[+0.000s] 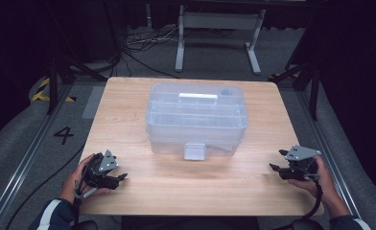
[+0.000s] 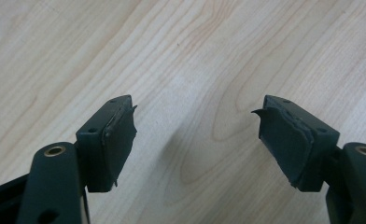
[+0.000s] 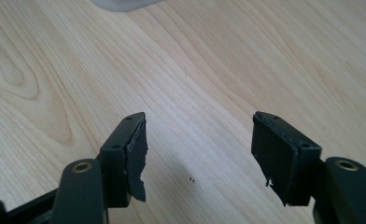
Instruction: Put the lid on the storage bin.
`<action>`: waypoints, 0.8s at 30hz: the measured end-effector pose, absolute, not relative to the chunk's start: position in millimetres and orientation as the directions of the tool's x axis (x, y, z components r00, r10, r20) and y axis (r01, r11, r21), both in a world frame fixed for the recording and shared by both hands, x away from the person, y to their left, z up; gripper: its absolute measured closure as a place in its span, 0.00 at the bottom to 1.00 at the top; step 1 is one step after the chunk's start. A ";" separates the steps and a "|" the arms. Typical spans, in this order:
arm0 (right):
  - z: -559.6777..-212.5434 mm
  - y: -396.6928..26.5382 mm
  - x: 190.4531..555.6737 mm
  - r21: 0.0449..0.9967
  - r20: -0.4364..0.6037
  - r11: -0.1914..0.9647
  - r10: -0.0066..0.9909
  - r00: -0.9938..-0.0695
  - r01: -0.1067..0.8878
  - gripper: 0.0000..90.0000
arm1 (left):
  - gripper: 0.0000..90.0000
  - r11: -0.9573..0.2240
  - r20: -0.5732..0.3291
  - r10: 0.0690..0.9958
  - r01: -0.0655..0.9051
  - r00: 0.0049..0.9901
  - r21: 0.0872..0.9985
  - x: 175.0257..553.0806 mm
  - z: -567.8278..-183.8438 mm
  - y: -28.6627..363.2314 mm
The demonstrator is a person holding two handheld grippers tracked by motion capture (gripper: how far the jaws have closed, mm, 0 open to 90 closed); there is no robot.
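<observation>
A clear plastic storage box [image 1: 195,120] with a lid, a white handle [image 1: 198,97] on top and a front latch [image 1: 194,150] stands in the middle of the wooden table [image 1: 195,191]. Held low over the table's front left corner, my left gripper [image 1: 121,177] points inward; its jaws [image 2: 195,109] stand open over bare wood. Near the right edge my right gripper [image 1: 274,167] points left, and its jaws [image 3: 200,116] are open with nothing between them. A corner of the box [image 3: 125,3] shows at the top of the right gripper view.
Beyond the table stands a white desk frame [image 1: 219,28] with loose cables [image 1: 143,43] on the grey floor. Dark stand legs [image 1: 66,67] flank both far corners. A "4" [image 1: 64,135] is marked on the floor at left.
</observation>
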State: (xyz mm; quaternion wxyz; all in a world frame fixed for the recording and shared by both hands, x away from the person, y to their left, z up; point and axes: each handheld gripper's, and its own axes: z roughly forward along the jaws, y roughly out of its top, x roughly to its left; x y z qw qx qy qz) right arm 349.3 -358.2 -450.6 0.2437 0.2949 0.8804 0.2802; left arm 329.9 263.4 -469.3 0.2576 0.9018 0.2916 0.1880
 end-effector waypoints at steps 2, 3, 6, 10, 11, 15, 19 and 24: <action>-454.5 -361.3 347.6 0.641 -0.259 0.659 0.667 -0.698 0.393 0.39 | 0.29 -0.687 0.171 0.629 0.439 0.758 0.580 328.8 -471.3 267.1; -456.8 -363.4 346.2 0.647 -0.245 0.648 0.676 -0.695 0.402 0.39 | 0.29 -0.687 0.171 0.629 0.439 0.758 0.580 328.8 -471.3 267.1; -461.0 -367.1 343.8 0.655 -0.235 0.632 0.692 -0.682 0.415 0.37 | 0.28 -0.674 0.143 0.631 0.448 0.762 0.587 327.5 -474.0 270.7; -469.4 -375.2 339.5 0.673 -0.187 0.592 0.717 -0.672 0.443 0.35 | 0.25 -0.639 0.096 0.647 0.469 0.756 0.609 326.3 -478.5 276.0; -472.9 -378.1 337.9 0.681 -0.171 0.577 0.724 -0.668 0.452 0.34 | 0.25 -0.632 0.085 0.650 0.475 0.755 0.612 326.5 -479.1 277.5; -479.9 -383.4 333.4 0.699 -0.117 0.531 0.746 -0.656 0.479 0.31 | 0.22 -0.593 0.053 0.675 0.499 0.736 0.632 325.7 -482.7 281.3; -488.2 -390.2 327.7 0.726 -0.050 0.463 0.773 -0.632 0.508 0.27 | 0.17 -0.513 -0.032 0.708 0.544 0.706 0.664 327.3 -490.0 287.2; -491.1 -394.5 327.2 0.731 0.009 0.408 0.796 -0.605 0.547 0.24 | 0.16 -0.493 -0.027 0.722 0.541 0.691 0.682 325.8 -492.3 286.6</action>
